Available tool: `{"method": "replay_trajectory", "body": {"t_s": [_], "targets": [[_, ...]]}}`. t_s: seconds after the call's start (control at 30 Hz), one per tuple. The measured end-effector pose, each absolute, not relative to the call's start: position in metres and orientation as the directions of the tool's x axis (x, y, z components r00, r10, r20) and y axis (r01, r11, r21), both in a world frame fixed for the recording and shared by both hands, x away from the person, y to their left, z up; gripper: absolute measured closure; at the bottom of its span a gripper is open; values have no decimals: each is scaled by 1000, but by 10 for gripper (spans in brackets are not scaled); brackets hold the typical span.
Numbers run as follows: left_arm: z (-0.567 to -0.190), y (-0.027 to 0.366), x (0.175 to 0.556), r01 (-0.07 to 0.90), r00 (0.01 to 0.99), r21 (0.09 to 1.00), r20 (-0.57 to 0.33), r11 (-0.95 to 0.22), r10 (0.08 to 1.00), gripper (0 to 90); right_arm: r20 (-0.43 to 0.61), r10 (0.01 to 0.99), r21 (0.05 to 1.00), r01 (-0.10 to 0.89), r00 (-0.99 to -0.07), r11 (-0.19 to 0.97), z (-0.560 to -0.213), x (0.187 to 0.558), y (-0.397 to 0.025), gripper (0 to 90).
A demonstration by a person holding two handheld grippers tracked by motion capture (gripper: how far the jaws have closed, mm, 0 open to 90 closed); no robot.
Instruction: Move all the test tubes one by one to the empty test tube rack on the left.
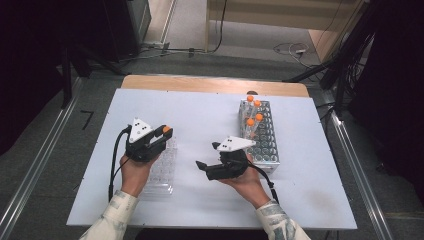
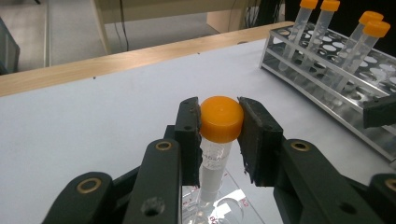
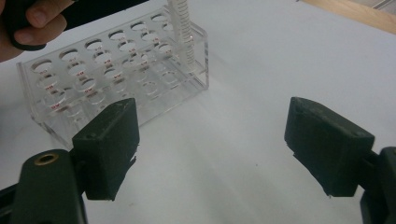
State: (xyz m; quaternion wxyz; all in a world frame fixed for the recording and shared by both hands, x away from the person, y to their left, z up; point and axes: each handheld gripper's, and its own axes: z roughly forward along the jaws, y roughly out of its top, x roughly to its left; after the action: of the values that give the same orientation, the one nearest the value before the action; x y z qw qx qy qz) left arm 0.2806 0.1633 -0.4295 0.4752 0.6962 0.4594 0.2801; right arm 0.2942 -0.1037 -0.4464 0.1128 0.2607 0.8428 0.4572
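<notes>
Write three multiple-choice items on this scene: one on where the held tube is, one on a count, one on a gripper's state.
1. The tube in the left gripper is over
A. the clear rack
B. the metal rack
C. the floor

2. Orange-capped tubes standing in the metal rack:
A. one
B. four
C. nine

3. The right gripper is
A. shut on a cap
B. open
C. shut on a rack

Key: 1 A, the tube's tip enters a clear-rack hole. 2 B, four orange caps rise from it. 3 B, its jaws stand wide apart with nothing between.
</notes>
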Motion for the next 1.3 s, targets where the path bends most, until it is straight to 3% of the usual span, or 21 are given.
{"method": "replay_trajectory", "body": {"t_s": [0.63, 0.93, 1.13, 1.3], "targets": [[-437, 159, 283, 415, 417, 895, -31, -160, 909, 687, 48, 543, 828, 338, -838, 447, -447, 294, -104, 165], [-435, 165, 283, 421, 422, 898, -73, -124, 904, 481, 47, 544, 830, 336, -838, 446, -446, 294, -104, 166], [-433, 164, 280, 426, 403, 897, -70, -120, 912, 213, 44, 549, 837, 331, -835, 435, -444, 293, -107, 171], [-430, 167, 272, 407, 405, 907, -78, -103, 911, 176, 36, 551, 845, 320, -834, 428, -440, 293, -111, 174]]}}
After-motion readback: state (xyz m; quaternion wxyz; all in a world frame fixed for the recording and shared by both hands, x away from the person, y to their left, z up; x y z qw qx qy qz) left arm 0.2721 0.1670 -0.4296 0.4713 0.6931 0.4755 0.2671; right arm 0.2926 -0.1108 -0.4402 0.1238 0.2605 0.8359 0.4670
